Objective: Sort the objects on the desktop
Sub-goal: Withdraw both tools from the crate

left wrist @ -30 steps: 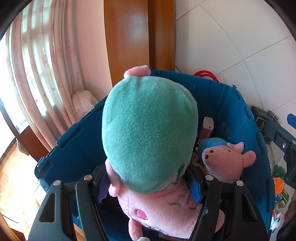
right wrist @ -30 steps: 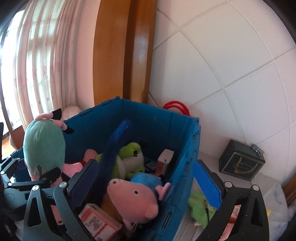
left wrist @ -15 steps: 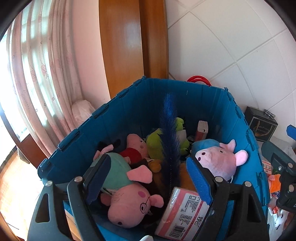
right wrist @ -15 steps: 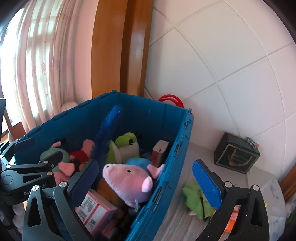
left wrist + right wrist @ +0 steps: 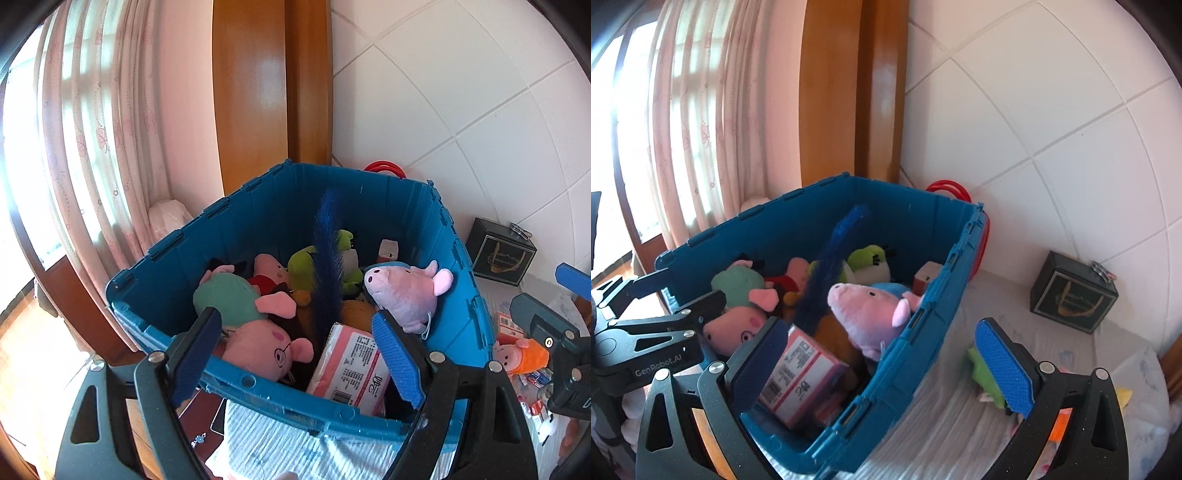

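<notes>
A blue storage bin (image 5: 258, 206) holds several plush toys. The pig plush in a teal dress (image 5: 258, 343) lies face up at the bin's near left. My left gripper (image 5: 295, 354) hangs open over the near rim, touching nothing. Beside the pig are a pink-and-white box (image 5: 351, 369), a blue feather duster (image 5: 327, 258), a green plush (image 5: 306, 266) and a pig plush in blue (image 5: 402, 291). My right gripper (image 5: 881, 365) stands open astride the bin's (image 5: 923, 236) right wall, empty. My left gripper (image 5: 689, 288) shows at that view's left edge.
On the cloth-covered table right of the bin lie a green toy (image 5: 984, 373), a small pig toy in orange (image 5: 521, 354) and a black box (image 5: 1071, 299). Red handles (image 5: 949, 188) stick up behind the bin. A curtain (image 5: 92, 129) and a tiled wall stand close behind.
The left gripper opened and let the teal-dressed pig plush fall into the bin. Both grippers have drawn back from the bin, which now sits farther off in both views.
</notes>
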A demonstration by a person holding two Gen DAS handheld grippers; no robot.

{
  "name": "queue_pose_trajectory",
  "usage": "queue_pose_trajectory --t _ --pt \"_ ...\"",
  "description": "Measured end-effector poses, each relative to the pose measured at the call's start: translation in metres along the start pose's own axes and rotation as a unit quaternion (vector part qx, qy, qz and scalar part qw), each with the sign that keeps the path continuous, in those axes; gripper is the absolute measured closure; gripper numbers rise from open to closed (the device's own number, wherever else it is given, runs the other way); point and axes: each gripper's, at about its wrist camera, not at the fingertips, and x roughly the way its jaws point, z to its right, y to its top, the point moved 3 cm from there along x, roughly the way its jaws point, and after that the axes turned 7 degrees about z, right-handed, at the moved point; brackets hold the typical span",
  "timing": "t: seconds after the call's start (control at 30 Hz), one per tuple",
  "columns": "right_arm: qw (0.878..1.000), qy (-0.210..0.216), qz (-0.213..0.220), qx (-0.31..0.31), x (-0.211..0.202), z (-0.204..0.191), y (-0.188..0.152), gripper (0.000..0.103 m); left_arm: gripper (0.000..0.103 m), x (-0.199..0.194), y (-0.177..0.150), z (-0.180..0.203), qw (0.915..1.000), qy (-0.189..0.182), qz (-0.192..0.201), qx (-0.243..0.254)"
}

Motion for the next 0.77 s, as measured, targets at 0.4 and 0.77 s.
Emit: queue_pose_trajectory --t 0.4,0.77 --pt "1.000 -0.023 0.014 0.011 -0.054 0.003 -0.009 0.000 0.019 -0.054 -0.011 0.007 0.9999 -0.004 0.015 0.004" --pt "0.999 -0.031 0.028 0.018 -0.083 0.009 -0.013 0.000 0.019 -0.077 -0.014 0.019 0.9994 -0.001 0.032 0.014"
